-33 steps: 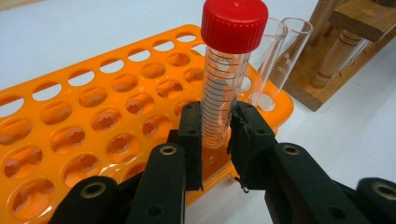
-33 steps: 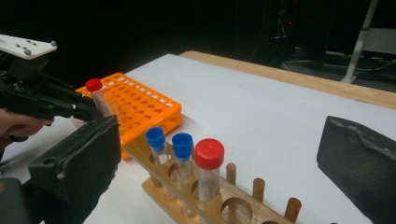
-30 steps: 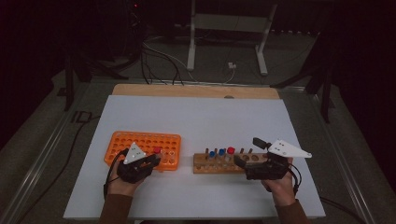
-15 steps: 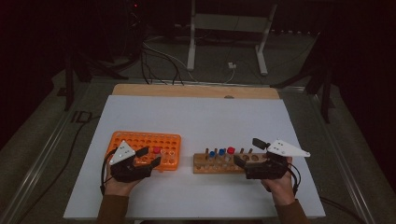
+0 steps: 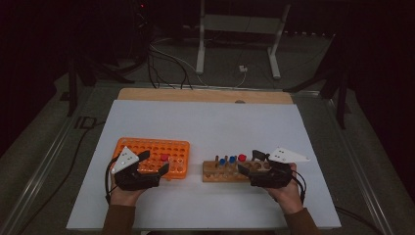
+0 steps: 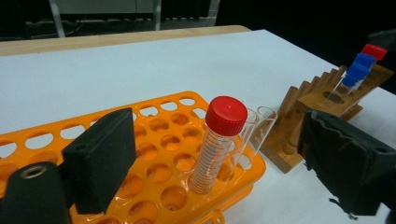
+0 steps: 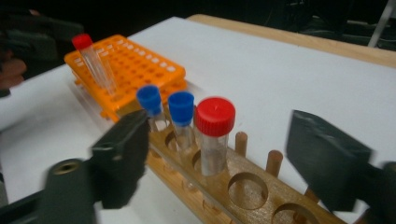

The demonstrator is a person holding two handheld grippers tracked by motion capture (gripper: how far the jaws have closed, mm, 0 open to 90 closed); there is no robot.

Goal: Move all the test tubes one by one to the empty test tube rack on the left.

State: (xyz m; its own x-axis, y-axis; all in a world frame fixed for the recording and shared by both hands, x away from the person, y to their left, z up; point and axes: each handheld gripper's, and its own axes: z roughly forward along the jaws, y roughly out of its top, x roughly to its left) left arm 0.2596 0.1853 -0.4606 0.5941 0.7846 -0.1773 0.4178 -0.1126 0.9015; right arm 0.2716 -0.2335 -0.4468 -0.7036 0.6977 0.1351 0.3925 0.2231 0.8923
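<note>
White surface (image 5: 215,122) carries both racks: left hand-held gripper (image 6: 205,154), jaws just opened wide, has released the red-capped tube (image 6: 219,140) in the orange rack's (image 6: 154,154) near-right corner. Right hand-held gripper (image 7: 219,154), narrowing but not gripping, frames the wooden rack's (image 7: 243,186) red tube (image 7: 214,135); next likely closing squarely.

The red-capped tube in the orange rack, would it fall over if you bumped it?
Probably it would only wobble: the red-capped tube already leans in its hole in the orange rack, which holds its lower end. It looks empty and thin-walled, so likely light. Its smooth, round sides might slip, or roll if laid flat.
</note>
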